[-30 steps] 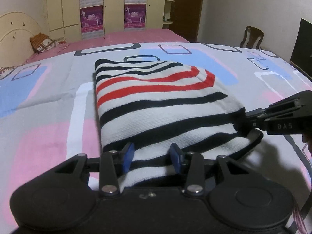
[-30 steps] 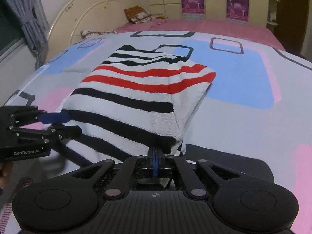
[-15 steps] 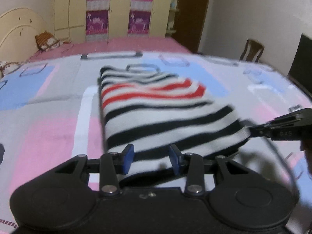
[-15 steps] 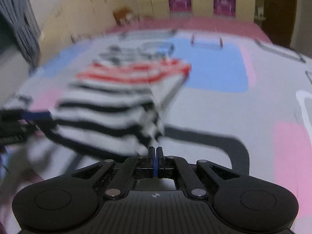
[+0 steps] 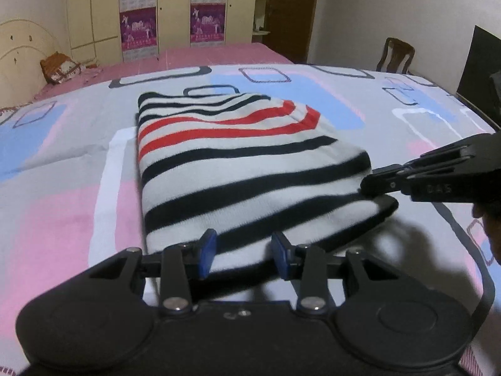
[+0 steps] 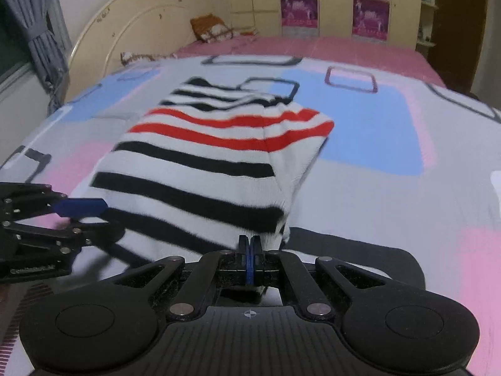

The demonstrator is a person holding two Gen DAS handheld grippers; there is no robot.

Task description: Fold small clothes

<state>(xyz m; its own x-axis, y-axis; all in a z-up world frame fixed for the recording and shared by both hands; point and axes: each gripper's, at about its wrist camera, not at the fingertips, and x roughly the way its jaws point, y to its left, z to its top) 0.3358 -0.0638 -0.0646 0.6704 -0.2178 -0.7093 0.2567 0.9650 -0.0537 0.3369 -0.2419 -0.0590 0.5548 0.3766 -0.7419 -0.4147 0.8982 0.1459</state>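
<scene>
Your left gripper (image 5: 243, 252) sits at the near edge of the striped garment (image 5: 238, 169), jaws wide, cloth between them ungripped. The garment lies folded on the bed (image 5: 62, 206), toward 12 o'clock. At 3 o'clock, your right gripper (image 6: 249, 247) has jaws clamped on its near corner.

Ahead of the black left gripper (image 5: 244, 252) with blue pads (image 5: 207, 252) lies a white garment (image 5: 238, 169) striped black near the tongs, red farther off. Beneath it, a grey bedsheet (image 5: 62, 194) shows pink and blue blocks with dark outlined rectangles. The right gripper (image 6: 250, 246) is likewise black.
</scene>
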